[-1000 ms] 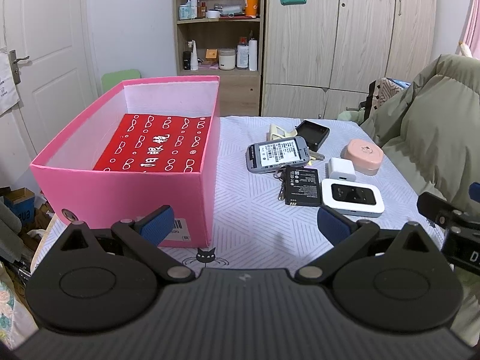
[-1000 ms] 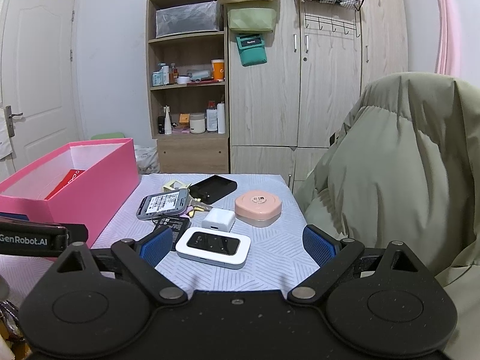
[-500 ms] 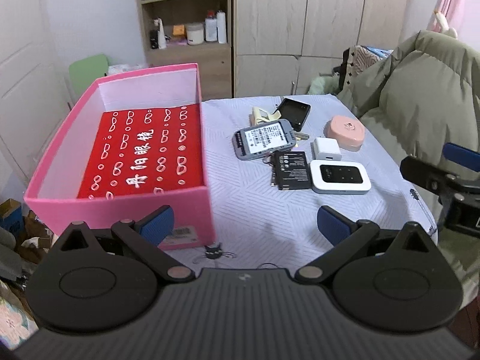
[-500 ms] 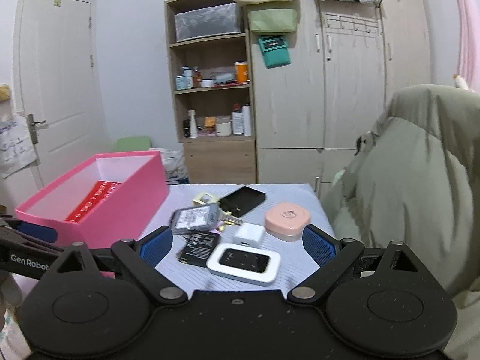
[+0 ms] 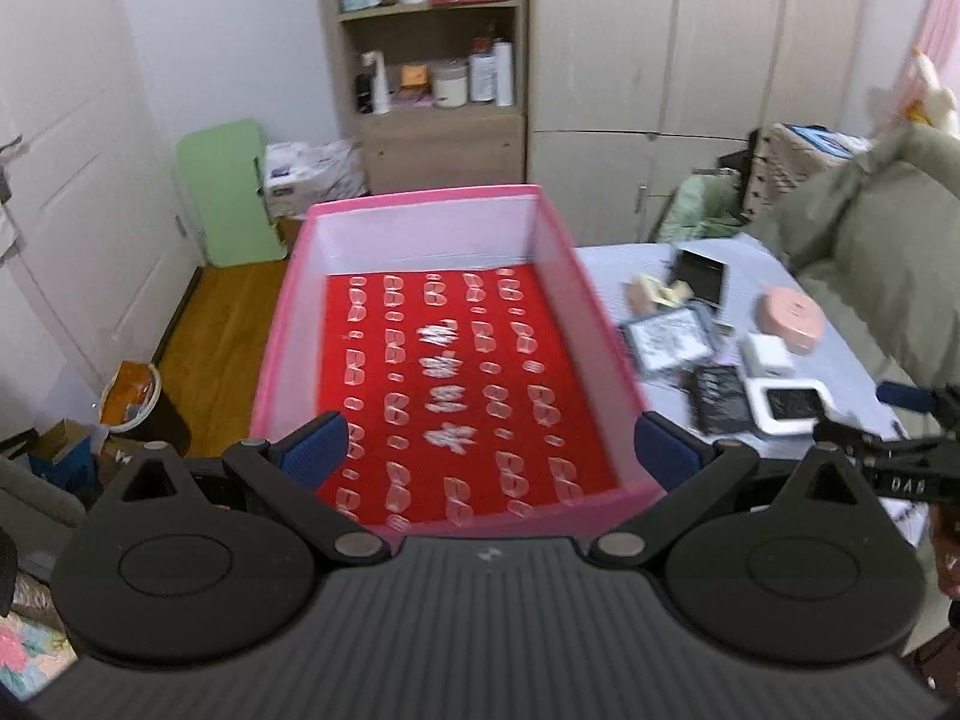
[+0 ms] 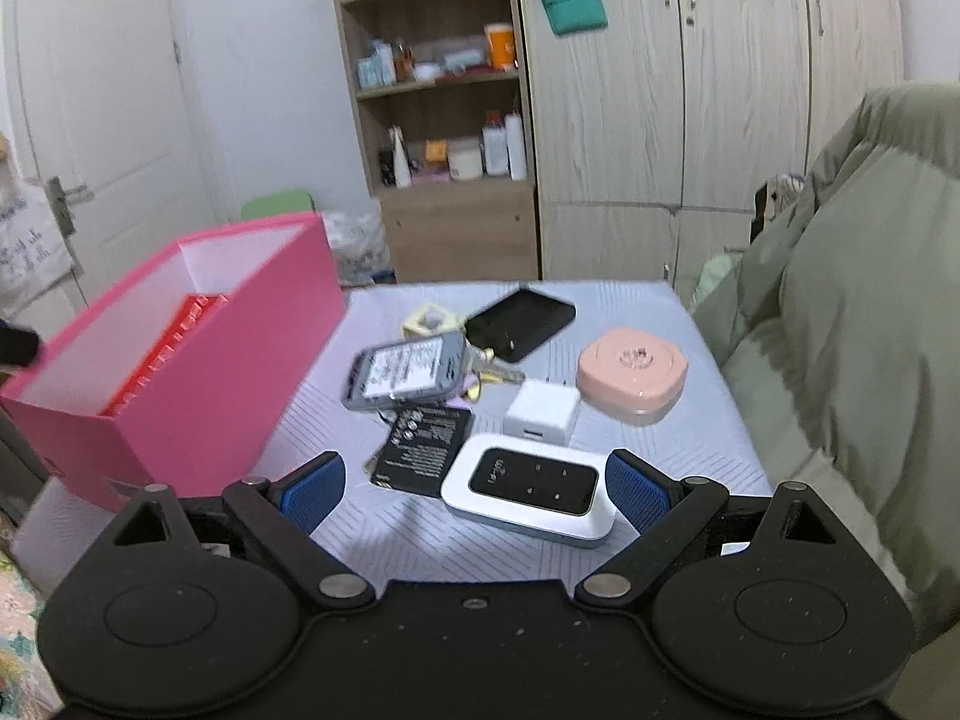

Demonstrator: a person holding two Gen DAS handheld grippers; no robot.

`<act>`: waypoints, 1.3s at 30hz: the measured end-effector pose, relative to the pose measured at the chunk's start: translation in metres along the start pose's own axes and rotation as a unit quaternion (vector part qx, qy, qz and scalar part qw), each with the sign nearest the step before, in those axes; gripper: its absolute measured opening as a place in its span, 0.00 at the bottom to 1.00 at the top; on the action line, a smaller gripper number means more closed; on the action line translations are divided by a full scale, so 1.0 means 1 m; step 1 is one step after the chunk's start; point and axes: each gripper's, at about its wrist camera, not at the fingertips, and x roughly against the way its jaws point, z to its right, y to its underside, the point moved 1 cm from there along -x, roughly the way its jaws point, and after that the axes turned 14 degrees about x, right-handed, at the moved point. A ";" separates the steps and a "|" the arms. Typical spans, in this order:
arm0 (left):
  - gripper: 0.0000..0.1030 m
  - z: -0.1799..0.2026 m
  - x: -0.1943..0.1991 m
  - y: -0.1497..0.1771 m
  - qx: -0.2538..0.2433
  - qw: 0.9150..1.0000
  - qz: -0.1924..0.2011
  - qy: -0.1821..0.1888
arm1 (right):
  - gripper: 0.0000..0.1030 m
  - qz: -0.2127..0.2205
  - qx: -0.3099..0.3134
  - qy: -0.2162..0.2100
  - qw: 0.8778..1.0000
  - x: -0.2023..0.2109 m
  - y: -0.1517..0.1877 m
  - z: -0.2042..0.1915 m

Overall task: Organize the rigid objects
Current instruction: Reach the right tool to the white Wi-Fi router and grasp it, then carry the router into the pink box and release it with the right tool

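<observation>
A: On the counter (image 6: 690,324), beside the pink box (image 6: 240,360), sits the white router (image 6: 531,495); right tongs (image 6: 474,483) released, left tongs (image 5: 492,450) released over the box.

B: Risk: the black battery (image 6: 423,450) touches it and may drag along.

Legible text is limited: white letters "DAB" on the right gripper (image 5: 900,483), seen from the left wrist view. White characters on the red sheet (image 5: 444,384) in the pink box (image 5: 420,198) are blurred and unreadable. Print on the grey device label (image 6: 408,369) and black battery (image 6: 426,441) is too small to read.
</observation>
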 end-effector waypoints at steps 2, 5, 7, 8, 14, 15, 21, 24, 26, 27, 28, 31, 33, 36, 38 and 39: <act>1.00 -0.013 -0.013 -0.014 -0.002 1.000 -0.005 -0.013 | 0.93 -0.015 0.008 0.012 1.000 -0.017 0.000 -0.003; 1.00 -0.027 -0.036 -0.033 -0.003 0.999 -0.002 -0.041 | 0.93 -0.022 0.006 0.027 0.999 -0.037 0.002 0.000; 1.00 -0.037 -0.052 -0.044 0.004 0.998 0.000 -0.063 | 0.93 -0.017 -0.017 0.050 0.998 -0.053 0.007 0.007; 1.00 -0.041 -0.059 -0.047 0.007 0.997 -0.002 -0.070 | 0.93 -0.030 -0.030 0.052 0.998 -0.062 0.009 0.010; 0.98 -0.061 -0.095 -0.066 0.018 0.994 -0.012 -0.107 | 0.97 -0.085 -0.023 0.056 0.995 -0.080 0.011 0.012; 0.97 -0.062 -0.098 -0.069 0.017 0.994 -0.015 -0.110 | 0.98 -0.088 -0.021 0.058 0.994 -0.080 0.010 0.013; 0.97 -0.066 -0.100 -0.076 -0.011 0.991 -0.018 -0.131 | 0.99 -0.126 -0.045 0.037 0.990 -0.090 0.007 0.018; 0.97 -0.064 -0.100 -0.076 -0.039 0.990 -0.027 -0.136 | 1.00 -0.129 -0.062 0.033 0.989 -0.099 0.008 0.019; 0.97 -0.068 -0.100 -0.077 -0.046 0.990 -0.040 -0.129 | 0.99 -0.117 -0.070 0.038 0.990 -0.102 0.007 0.021; 0.97 -0.071 -0.099 -0.077 -0.046 0.990 -0.048 -0.122 | 0.99 -0.117 -0.071 0.038 0.990 -0.103 0.006 0.022; 0.96 -0.074 -0.099 -0.078 -0.048 0.990 -0.053 -0.121 | 0.99 -0.121 -0.072 0.033 0.990 -0.104 0.005 0.023; 0.89 -0.079 -0.097 -0.080 -0.077 0.989 -0.054 -0.115 | 0.99 -0.132 -0.059 0.035 0.989 -0.099 0.003 0.025; 0.87 -0.082 -0.099 -0.080 -0.091 0.987 -0.064 -0.115 | 0.99 -0.135 -0.053 0.033 0.989 -0.093 0.001 0.026; 0.70 -0.091 -0.107 -0.078 -0.089 0.985 -0.102 -0.110 | 0.99 -0.125 -0.043 0.035 0.991 -0.079 -0.005 0.025; 0.58 -0.098 -0.115 -0.076 -0.078 0.983 -0.132 -0.101 | 0.99 -0.115 -0.029 0.043 0.992 -0.070 -0.011 0.022; 0.54 -0.101 -0.118 -0.075 -0.075 0.982 -0.142 -0.097 | 0.99 -0.109 -0.022 0.046 0.993 -0.065 -0.016 0.021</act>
